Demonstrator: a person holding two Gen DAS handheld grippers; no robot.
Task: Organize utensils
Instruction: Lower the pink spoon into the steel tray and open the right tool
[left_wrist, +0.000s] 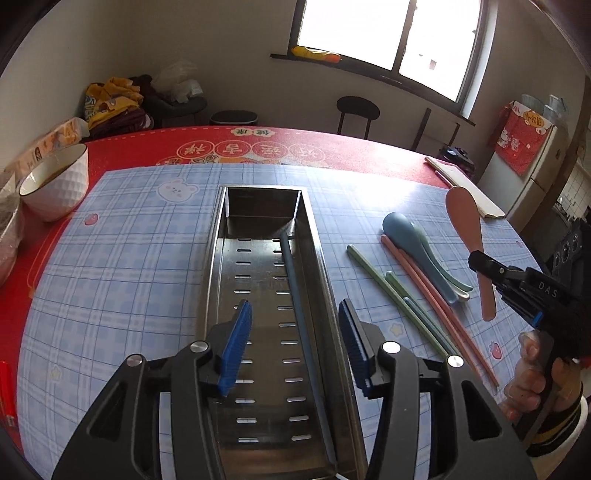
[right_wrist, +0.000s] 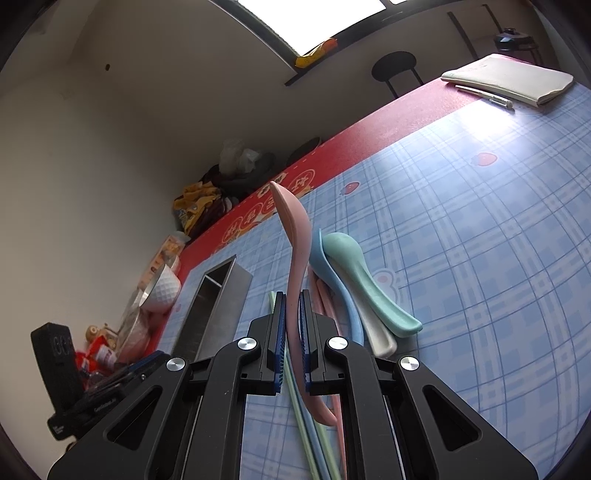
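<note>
Seemingly level over the table, the left gripper (left_wrist: 295, 343) pointed forward with its blue-padded fingers (left_wrist: 236, 347) spread wide and holding nothing. Below and between them lay the long perforated stainless-steel tray (left_wrist: 258, 295), one blue-grey chopstick (left_wrist: 299, 314) resting along its floor nearer the right-hand finger. Off beyond that finger, the loose pastel chopsticks (left_wrist: 413, 295) and spoons (left_wrist: 424, 254) lay on the blue plaid mat (left_wrist: 129, 258).

Then, from the right wrist, the right gripper (right_wrist: 293, 332) was tilted steeply sideways, its pads clamped on the pink plastic spoon (right_wrist: 293, 236), held clear above the mat. Just past the fingertips lay the blue and mint-green spoons (right_wrist: 354, 266).
</note>
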